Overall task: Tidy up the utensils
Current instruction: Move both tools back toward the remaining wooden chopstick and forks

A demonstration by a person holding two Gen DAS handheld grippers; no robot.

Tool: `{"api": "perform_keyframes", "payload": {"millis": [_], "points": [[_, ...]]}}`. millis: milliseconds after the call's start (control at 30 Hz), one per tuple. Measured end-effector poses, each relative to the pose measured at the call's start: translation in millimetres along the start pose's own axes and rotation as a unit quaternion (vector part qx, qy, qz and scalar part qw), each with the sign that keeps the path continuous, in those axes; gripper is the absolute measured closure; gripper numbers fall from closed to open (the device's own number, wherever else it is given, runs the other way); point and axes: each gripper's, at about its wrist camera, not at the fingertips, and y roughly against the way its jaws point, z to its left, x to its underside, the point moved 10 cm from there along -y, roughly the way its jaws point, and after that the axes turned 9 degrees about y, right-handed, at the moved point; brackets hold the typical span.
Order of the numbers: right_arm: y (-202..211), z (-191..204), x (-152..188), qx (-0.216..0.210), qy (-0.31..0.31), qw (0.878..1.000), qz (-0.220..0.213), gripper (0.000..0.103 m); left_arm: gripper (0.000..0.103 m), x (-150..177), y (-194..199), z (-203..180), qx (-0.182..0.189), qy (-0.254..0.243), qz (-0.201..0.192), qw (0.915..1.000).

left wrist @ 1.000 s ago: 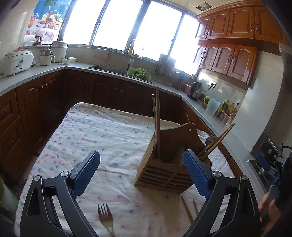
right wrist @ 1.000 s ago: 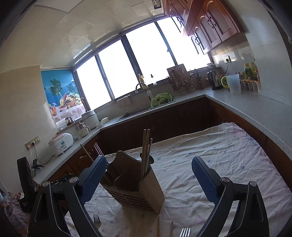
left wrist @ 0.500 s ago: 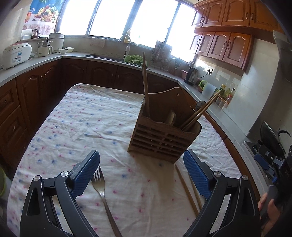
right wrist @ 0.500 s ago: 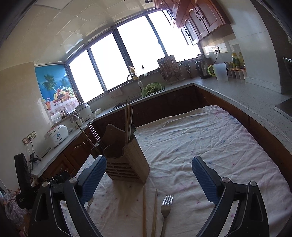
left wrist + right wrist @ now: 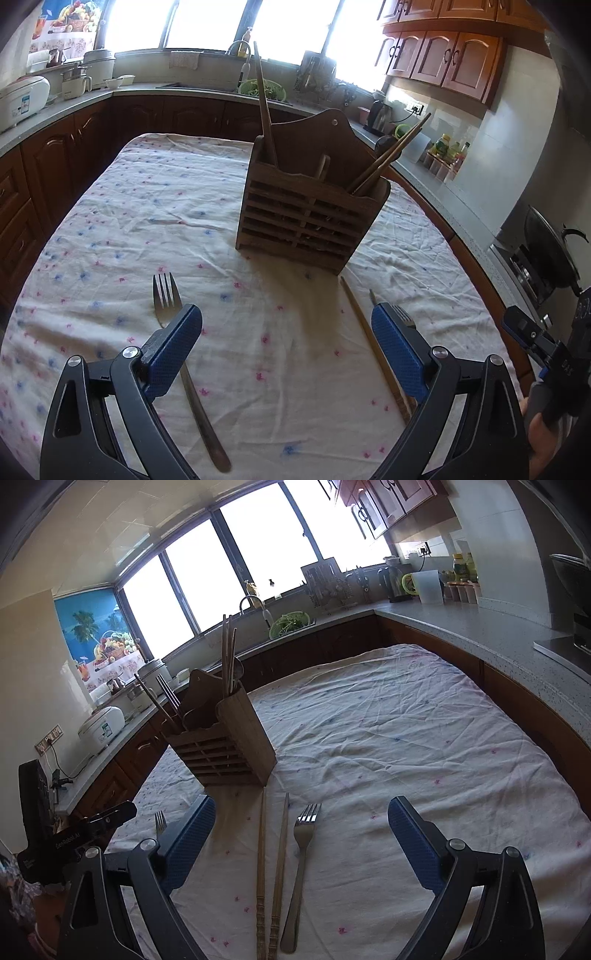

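A slatted wooden utensil holder (image 5: 310, 218) (image 5: 225, 738) stands upright on the clothed table, with chopsticks sticking out of its left and right compartments. In front of it lie a steel fork (image 5: 184, 365), a pair of wooden chopsticks (image 5: 271, 871) (image 5: 373, 347) and a second fork (image 5: 301, 867). My left gripper (image 5: 286, 350) is open above the cloth, its left finger over the first fork. My right gripper (image 5: 301, 845) is open too, hovering with the chopsticks and second fork between its fingers. Neither holds anything.
The table wears a white floral cloth (image 5: 388, 738). Dark wood cabinets and a grey counter (image 5: 480, 627) wrap around it, carrying a rice cooker (image 5: 18, 99), kettle and bottles. A stove with a pan (image 5: 546, 254) is at right. The other gripper and a hand (image 5: 546, 376) show at the edge.
Both grippers have pulled back and tilted down from the holder, so the forks and loose chopsticks on the cloth have come into fuller view. Both stay open.
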Motion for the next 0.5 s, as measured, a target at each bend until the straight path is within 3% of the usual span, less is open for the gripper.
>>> {"api": "perform_keyframes", "payload": {"millis": [500], "points": [[-13.5,-6.9,14.1,-0.01,-0.019,1.0,0.022,0.008,0.008,27.6,-53.1,-36.4,0.001,-0.041,0.083,0.9957]]}}
